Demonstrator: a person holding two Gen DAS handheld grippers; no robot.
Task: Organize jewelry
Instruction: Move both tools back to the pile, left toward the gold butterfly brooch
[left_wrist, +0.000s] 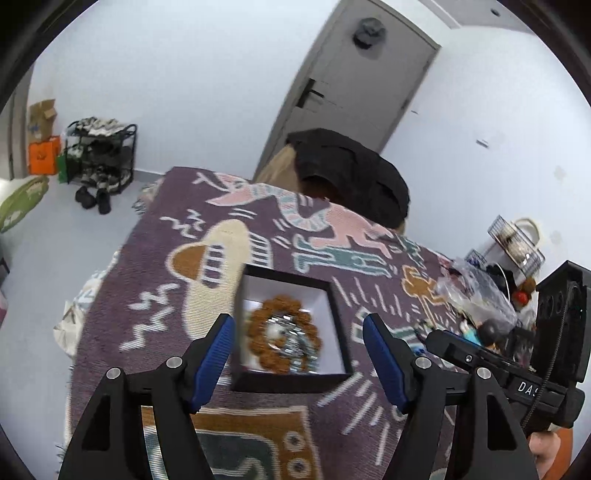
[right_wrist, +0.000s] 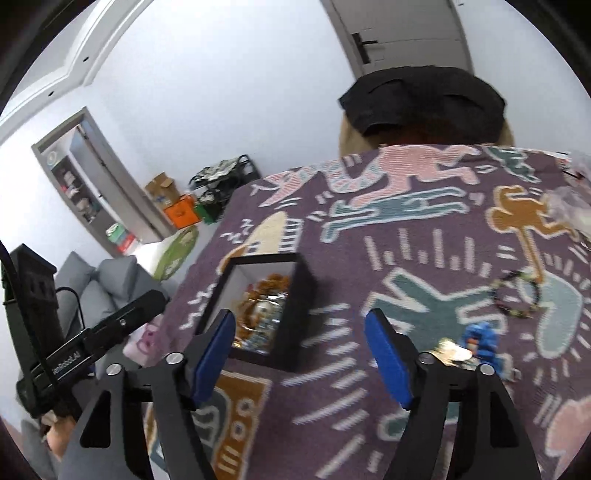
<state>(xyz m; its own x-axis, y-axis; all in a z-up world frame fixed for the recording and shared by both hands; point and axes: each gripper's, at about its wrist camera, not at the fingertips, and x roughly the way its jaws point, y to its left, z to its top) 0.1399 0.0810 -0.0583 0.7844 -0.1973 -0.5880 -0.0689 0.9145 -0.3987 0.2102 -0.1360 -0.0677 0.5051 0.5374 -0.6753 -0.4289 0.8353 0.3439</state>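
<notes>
One black box (left_wrist: 291, 382) with a white lining sits on the patterned cloth (left_wrist: 159, 266), nearer the cloth's left edge than its right. Inside it I count one ring of brown beads (left_wrist: 282, 334), and within that ring a tangle of silvery pieces (left_wrist: 291, 341) too blurred for me to count.

My left gripper (left_wrist: 299, 363) hangs just over the box's near wall, its two blue fingers (left_wrist: 212, 363) spread wide, one to either side of the box and clasping nothing. My right gripper (right_wrist: 299, 363) is spread just as wide and bare too, over open cloth immediately right of the box (right_wrist: 297, 295).

Toward the right edge of the cloth lie three loose things: one dark beaded bracelet (right_wrist: 517, 295), one blue piece (right_wrist: 482, 338) near it, and one gold glinting piece (right_wrist: 452, 352) beside the blue one, partly hidden behind my right finger's frame. A heap of clear plastic bags (left_wrist: 476, 291) and odds crowds the far right corner.

Between the box and the bracelet the cloth is bare. At the far edge one dark garment (left_wrist: 354, 173) is draped over a chair back.
</notes>
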